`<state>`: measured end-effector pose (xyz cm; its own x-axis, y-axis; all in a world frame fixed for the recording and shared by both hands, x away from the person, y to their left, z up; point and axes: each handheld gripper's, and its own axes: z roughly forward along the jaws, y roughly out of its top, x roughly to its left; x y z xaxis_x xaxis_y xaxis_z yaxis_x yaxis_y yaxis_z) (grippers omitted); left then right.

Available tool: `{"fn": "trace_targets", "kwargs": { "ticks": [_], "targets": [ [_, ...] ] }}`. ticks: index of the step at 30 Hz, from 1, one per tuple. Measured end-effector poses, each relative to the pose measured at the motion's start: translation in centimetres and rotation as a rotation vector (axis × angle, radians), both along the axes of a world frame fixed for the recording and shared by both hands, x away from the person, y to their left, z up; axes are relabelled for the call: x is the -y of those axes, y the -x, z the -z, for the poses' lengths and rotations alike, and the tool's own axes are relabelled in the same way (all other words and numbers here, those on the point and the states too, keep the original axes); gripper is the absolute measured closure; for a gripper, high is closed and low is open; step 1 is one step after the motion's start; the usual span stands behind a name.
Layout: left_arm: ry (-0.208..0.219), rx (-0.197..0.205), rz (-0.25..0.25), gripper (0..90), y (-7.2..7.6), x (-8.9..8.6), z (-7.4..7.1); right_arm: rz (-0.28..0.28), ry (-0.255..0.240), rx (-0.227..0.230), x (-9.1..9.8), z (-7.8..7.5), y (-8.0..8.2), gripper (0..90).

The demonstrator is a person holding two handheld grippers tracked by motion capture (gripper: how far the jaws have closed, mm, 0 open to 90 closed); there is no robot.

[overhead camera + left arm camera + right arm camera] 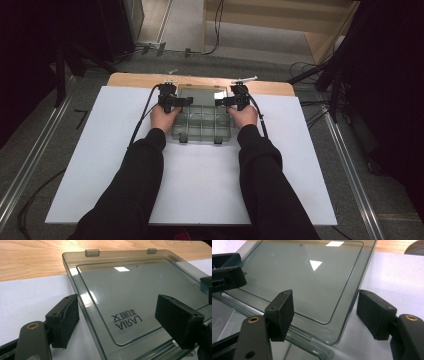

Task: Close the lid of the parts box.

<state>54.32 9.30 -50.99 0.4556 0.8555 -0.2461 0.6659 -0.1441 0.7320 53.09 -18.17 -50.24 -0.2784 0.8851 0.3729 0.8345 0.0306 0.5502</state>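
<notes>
Glossy clear plastic lid (pixel 130 290), matt white sheet (pixel 200 175), grained wooden table (pixel 30 257)

We see a clear, grey-tinted plastic organiser box (pixel 201 125) lying on the white sheet, its lid (pixel 130 292) swung fully open and flat on the table toward the far wooden edge. The base is split into small compartments. Mirrored lettering (pixel 126 318) shows through the lid, and two latch tabs (pixel 92 252) sit on its far rim.

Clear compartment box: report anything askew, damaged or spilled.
Nothing stands out. The clear compartment box sits square on the white board, its lid folded flat open and unbroken; nothing spilled around it.
</notes>
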Motion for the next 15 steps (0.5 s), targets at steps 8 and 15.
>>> {"fn": "trace_targets", "kwargs": {
  "ticks": [8, 15],
  "targets": [
    [0.002, 0.002, 0.001, 19.8, -0.04, -0.02, 0.01, -0.004, -0.011, -0.019, 0.33, -0.09, 0.04, 32.4],
    [0.023, -0.003, 0.004, 20.1, -0.16, -0.20, -0.01, -0.013, -0.028, -0.021, 0.39, -0.10, 0.06, 34.9]
  ]
}}
